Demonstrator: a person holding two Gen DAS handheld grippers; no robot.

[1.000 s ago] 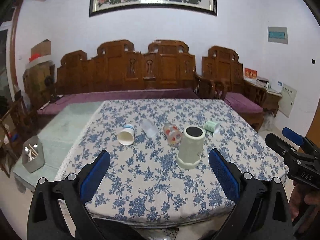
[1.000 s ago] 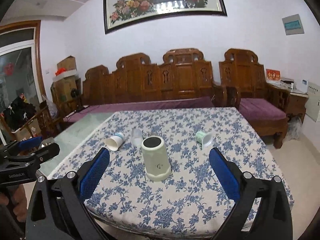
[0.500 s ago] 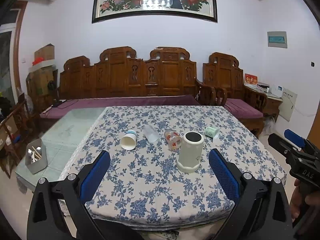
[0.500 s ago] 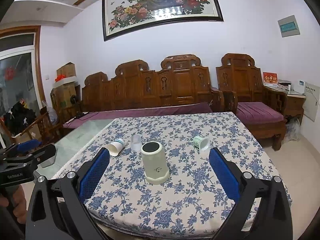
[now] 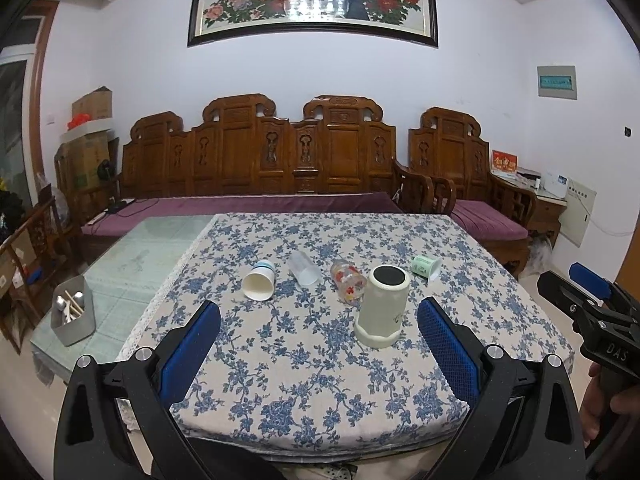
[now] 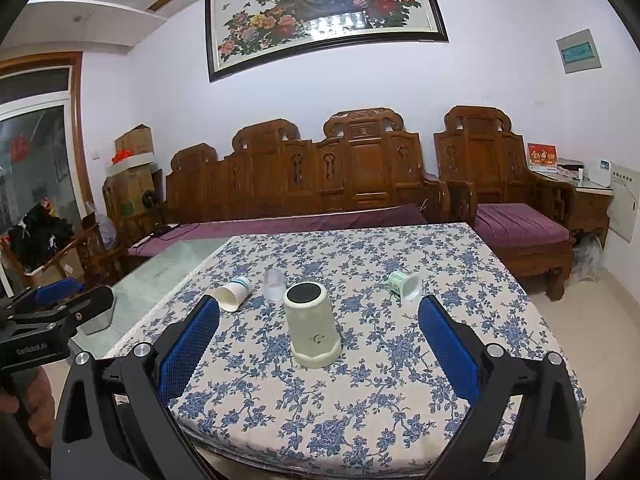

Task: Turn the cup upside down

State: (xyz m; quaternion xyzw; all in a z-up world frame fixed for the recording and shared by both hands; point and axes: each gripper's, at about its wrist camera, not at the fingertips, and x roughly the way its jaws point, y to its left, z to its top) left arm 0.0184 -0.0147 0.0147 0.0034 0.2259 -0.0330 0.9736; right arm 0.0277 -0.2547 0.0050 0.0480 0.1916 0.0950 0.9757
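Observation:
A tall pale-green cup (image 5: 383,307) stands mouth-down on the floral tablecloth, its dark base facing up; it also shows in the right wrist view (image 6: 312,324). A white paper cup (image 5: 259,281), a clear plastic cup (image 5: 304,268), a red-patterned glass (image 5: 348,282) and a small green cup (image 5: 426,267) lie on their sides behind it. My left gripper (image 5: 318,348) is open and empty, hovering before the table's near edge. My right gripper (image 6: 318,348) is open and empty, also short of the tall cup.
The table (image 5: 280,380) carries a blue floral cloth; a bare glass part (image 5: 132,264) lies to the left with a grey utensil box (image 5: 74,312). A carved wooden sofa (image 5: 260,168) stands behind the table.
Both grippers have pulled back and tilted up, so the table and cups sit lower and smaller in both views. Nothing on the table has moved.

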